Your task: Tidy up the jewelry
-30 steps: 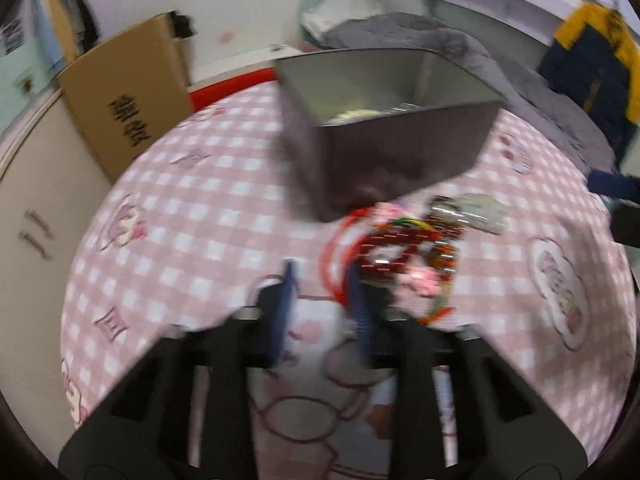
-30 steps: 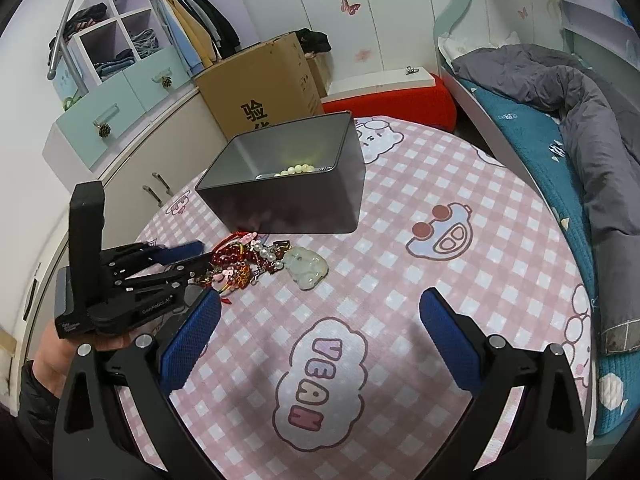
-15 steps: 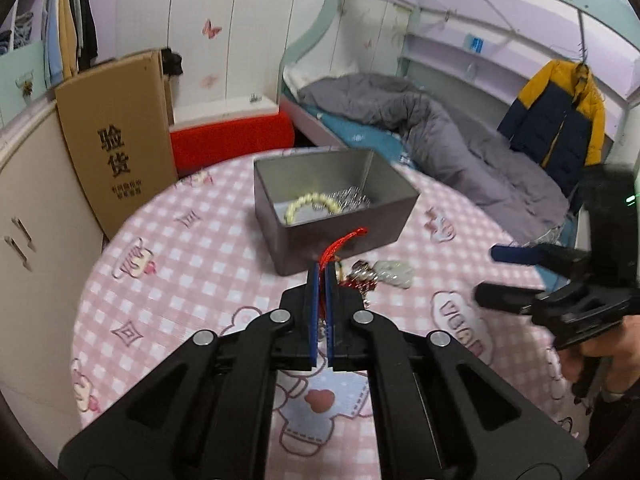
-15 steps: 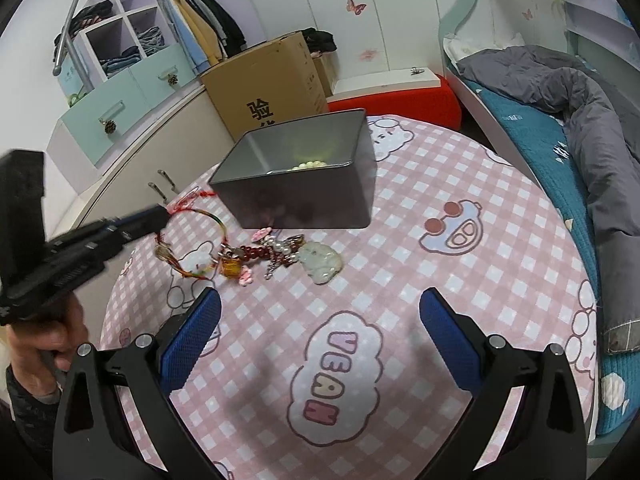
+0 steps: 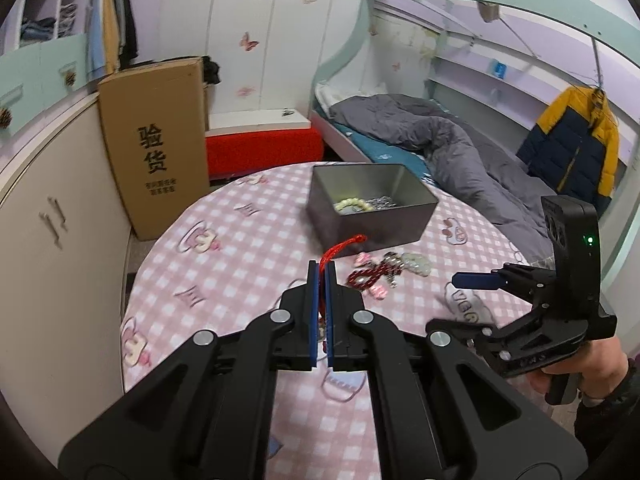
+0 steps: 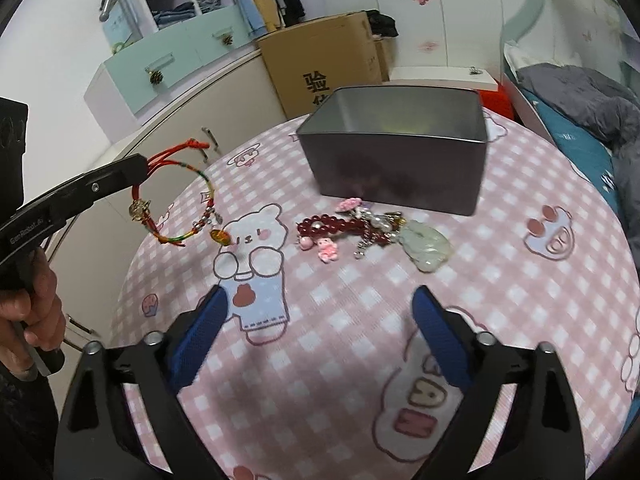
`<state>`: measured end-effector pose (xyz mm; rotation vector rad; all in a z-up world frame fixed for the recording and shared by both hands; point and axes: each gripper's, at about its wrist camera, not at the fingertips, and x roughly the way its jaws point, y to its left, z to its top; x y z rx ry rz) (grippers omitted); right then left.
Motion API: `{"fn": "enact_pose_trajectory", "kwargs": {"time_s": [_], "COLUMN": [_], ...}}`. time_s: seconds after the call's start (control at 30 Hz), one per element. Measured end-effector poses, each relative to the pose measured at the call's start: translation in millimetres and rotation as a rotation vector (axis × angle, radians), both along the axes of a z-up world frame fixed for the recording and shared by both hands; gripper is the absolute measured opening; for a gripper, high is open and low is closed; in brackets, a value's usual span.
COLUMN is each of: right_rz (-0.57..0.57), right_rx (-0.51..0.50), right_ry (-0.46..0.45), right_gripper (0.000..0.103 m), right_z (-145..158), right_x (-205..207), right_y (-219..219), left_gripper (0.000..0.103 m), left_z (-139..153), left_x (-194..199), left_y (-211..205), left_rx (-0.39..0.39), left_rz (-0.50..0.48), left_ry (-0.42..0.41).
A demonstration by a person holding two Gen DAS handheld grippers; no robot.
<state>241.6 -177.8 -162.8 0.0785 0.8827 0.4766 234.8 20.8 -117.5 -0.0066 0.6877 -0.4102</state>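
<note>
My left gripper (image 5: 321,270) is shut on a red cord bracelet (image 5: 340,250) and holds it in the air above the table's left side. In the right wrist view the bracelet (image 6: 176,200) hangs from the left gripper (image 6: 138,168) with gold and coloured charms. A grey metal box (image 6: 396,152) stands at the back of the table; in the left wrist view it (image 5: 370,208) holds a pale bead bracelet (image 5: 352,204). A dark red bead bracelet (image 6: 340,228), pink charms and a jade pendant (image 6: 426,244) lie in front of the box. My right gripper (image 6: 320,332) is open and empty above the table.
The round table has a pink checked cloth (image 6: 360,360). A cardboard box (image 5: 156,144) leans on cabinets at the left. A bed with a grey duvet (image 5: 440,144) is behind the table at the right.
My left gripper shut on the red cord bracelet, lifted it off the pile and pulled back to the left. My right gripper moved closer to the jewelry pile.
</note>
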Motion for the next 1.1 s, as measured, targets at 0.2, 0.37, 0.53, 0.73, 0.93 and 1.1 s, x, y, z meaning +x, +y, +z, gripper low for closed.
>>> {"fn": "enact_pose_trajectory", "kwargs": {"time_s": [0.2, 0.37, 0.53, 0.73, 0.93, 1.1], "right_rz": [-0.1, -0.124, -0.005, 0.145, 0.041, -0.063], "right_rx": [-0.066, -0.116, -0.078, -0.076, -0.075, -0.107], "right_ry": [-0.005, 0.006, -0.021, -0.021, -0.033, -0.021], "right_gripper": [0.071, 0.067, 0.067, 0.067, 0.067, 0.067], "right_z": [-10.4, -17.0, -8.0, -14.5, -13.7, -11.0], "right_x": [18.7, 33.5, 21.1, 7.3, 17.1, 30.9], "right_y": [-20.0, -32.6, -10.1, 37.3, 18.3, -17.1], "left_gripper": [0.002, 0.002, 0.002, 0.002, 0.002, 0.002], "left_z": [-9.4, -9.3, -7.9, -5.9, -4.4, -3.9], "left_x": [-0.8, -0.7, 3.2, 4.0, 0.8, -0.3], "left_y": [11.8, 14.7, 20.7, 22.8, 23.6, 25.0], "left_rx": [-0.015, -0.034, -0.088, -0.133, -0.124, -0.136], "left_rz": [0.02, 0.019, 0.012, -0.009, -0.011, -0.018], "left_ry": [0.019, 0.018, 0.033, 0.05, 0.05, 0.051]}}
